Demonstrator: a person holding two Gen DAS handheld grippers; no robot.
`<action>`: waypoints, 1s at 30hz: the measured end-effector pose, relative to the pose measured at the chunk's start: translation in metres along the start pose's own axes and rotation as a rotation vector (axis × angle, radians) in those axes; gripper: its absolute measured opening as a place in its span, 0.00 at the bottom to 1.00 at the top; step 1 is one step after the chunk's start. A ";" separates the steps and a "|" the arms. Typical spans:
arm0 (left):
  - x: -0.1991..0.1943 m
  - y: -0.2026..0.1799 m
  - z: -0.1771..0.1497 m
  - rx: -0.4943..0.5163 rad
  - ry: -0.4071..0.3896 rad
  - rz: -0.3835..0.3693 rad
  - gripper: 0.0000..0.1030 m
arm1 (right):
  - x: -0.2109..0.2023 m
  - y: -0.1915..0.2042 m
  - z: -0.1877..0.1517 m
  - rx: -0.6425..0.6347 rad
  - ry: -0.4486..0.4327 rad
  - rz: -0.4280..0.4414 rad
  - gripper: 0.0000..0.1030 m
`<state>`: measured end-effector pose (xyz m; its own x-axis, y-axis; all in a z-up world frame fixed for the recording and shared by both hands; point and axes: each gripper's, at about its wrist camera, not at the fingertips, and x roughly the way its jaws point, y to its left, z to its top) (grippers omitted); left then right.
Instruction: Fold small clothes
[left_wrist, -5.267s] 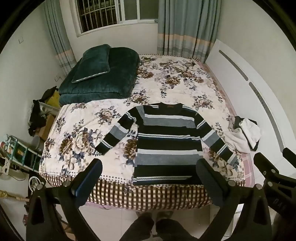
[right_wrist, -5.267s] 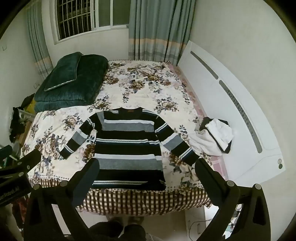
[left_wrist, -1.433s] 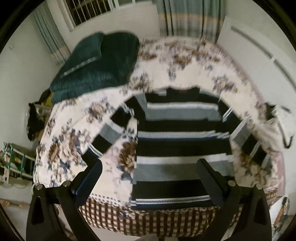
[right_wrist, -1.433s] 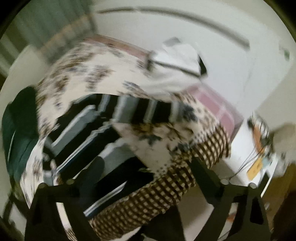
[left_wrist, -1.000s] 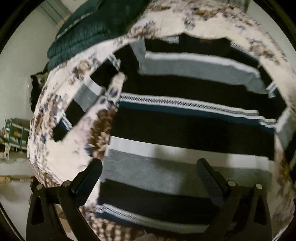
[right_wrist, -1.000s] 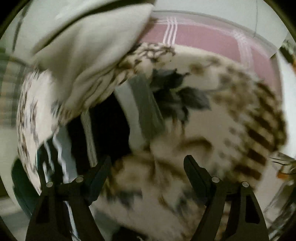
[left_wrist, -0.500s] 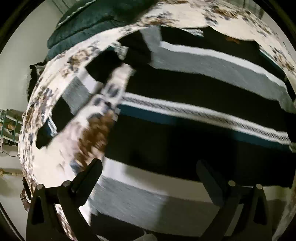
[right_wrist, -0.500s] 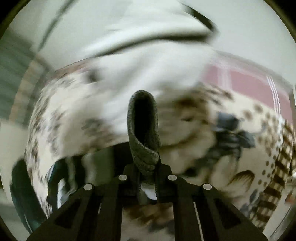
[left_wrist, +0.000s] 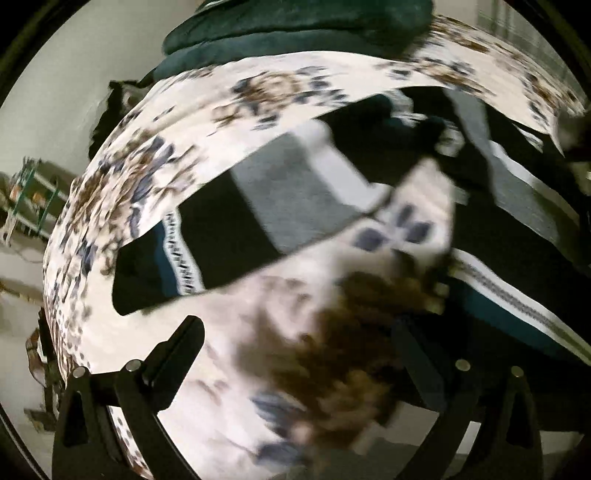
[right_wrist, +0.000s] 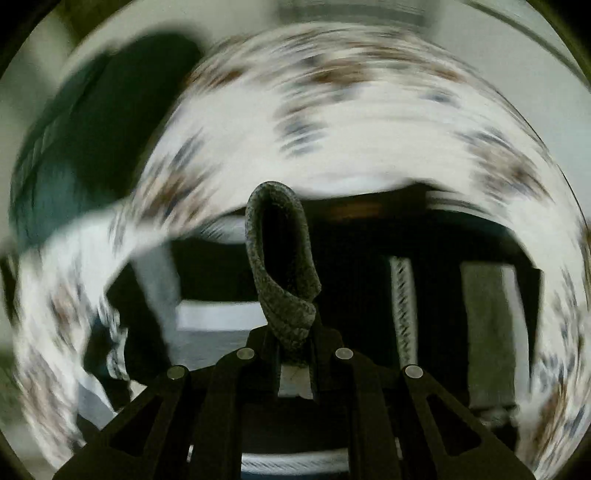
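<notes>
My right hand-held gripper is clenched on a grey sleeve cuff of the striped sweater. My left hand-held gripper is released above the floral bed, beside the other sleeve.

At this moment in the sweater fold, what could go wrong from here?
1. The right gripper pinches only a narrow loop of the sleeve cuff; a fast swing could pull it free.
2. The left gripper hangs open over the floral sheet, not the left sleeve; closing here might grab bedding.
</notes>
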<state>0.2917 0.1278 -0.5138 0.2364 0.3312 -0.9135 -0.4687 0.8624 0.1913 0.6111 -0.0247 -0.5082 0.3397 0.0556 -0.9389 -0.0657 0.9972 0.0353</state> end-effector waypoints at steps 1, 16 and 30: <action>0.005 0.009 0.002 -0.016 0.001 0.001 1.00 | 0.011 0.025 -0.002 -0.043 0.009 -0.012 0.11; 0.016 0.128 0.000 -0.196 0.043 -0.061 1.00 | -0.010 -0.018 -0.075 0.120 0.169 0.231 0.69; 0.103 0.220 -0.002 -0.650 0.137 -0.415 0.29 | 0.003 -0.134 -0.195 0.370 0.292 0.104 0.72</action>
<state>0.2113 0.3507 -0.5668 0.4142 -0.0555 -0.9085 -0.7794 0.4938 -0.3856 0.4380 -0.1682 -0.5829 0.0675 0.1930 -0.9789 0.2703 0.9409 0.2041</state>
